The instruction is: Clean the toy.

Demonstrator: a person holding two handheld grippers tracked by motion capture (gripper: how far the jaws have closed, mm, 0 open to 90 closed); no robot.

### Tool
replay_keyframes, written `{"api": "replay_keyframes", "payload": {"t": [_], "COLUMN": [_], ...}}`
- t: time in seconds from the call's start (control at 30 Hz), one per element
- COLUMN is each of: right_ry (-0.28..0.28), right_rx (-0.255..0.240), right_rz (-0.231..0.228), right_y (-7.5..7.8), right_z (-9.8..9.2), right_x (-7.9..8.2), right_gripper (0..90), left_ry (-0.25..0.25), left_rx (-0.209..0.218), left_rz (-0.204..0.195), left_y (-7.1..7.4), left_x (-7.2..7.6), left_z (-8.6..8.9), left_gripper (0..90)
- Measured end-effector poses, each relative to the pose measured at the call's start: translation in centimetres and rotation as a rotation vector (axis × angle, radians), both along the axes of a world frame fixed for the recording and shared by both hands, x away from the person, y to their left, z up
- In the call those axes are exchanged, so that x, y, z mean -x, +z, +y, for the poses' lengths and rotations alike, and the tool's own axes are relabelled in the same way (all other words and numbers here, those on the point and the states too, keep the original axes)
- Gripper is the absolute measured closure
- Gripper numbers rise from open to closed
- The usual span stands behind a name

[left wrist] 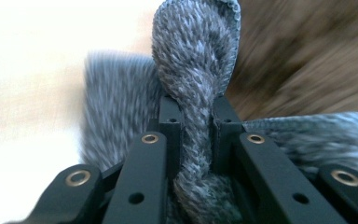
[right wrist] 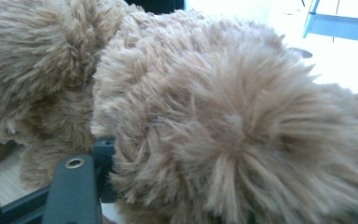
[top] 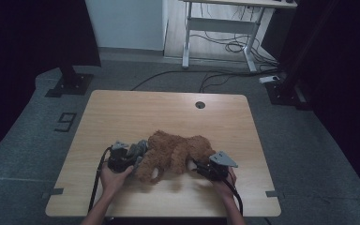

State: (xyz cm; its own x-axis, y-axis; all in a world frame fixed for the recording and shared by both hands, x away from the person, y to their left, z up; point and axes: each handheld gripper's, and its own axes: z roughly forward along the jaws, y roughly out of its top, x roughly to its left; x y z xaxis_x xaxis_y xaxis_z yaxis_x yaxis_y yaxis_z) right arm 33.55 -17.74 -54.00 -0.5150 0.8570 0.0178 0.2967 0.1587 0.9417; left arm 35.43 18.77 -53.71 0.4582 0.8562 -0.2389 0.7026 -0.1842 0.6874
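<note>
A brown plush toy [top: 178, 152] lies near the front of the wooden table [top: 136, 108]. Against its left side sits a grey knitted cloth [top: 139, 149]. My left gripper [top: 133, 158] is shut on that cloth, and in the left gripper view a fold of the grey cloth [left wrist: 196, 51] is pinched between the two black jaws and stands up past my left gripper [left wrist: 196, 105]. My right gripper [top: 199, 165] is at the toy's right end. In the right gripper view the plush toy [right wrist: 223, 116] bulges between the jaws; one finger [right wrist: 103, 149] presses its fur and the other is hidden.
A round cable hole [top: 200, 104] sits at the table's far edge. Behind the table on the floor are a white desk frame [top: 215, 28], loose cables [top: 225, 47] and a black stand base [top: 70, 84]. The person's hands enter from the front edge.
</note>
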Motion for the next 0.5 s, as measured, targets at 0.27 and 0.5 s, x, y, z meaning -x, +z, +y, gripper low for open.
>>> {"api": "replay_keyframes", "payload": {"t": [0.27,0.5], "right_ry": [-0.006,-0.011], "right_rx": [0.003,0.009], "right_rz": [0.004,0.001], "right_y": [0.1,0.2], "right_z": [0.1,0.2], "right_x": [0.0,-0.1], "right_gripper": [34.8,34.9], "left_ry": [0.022,-0.06], "left_rx": [0.034,0.072], "left_rz": [-0.114,-0.176], "left_y": [4.8,10.4], "left_x": [-0.4,-1.8], "left_z": [0.5,-3.1], "left_gripper": [78.1,77.8]}}
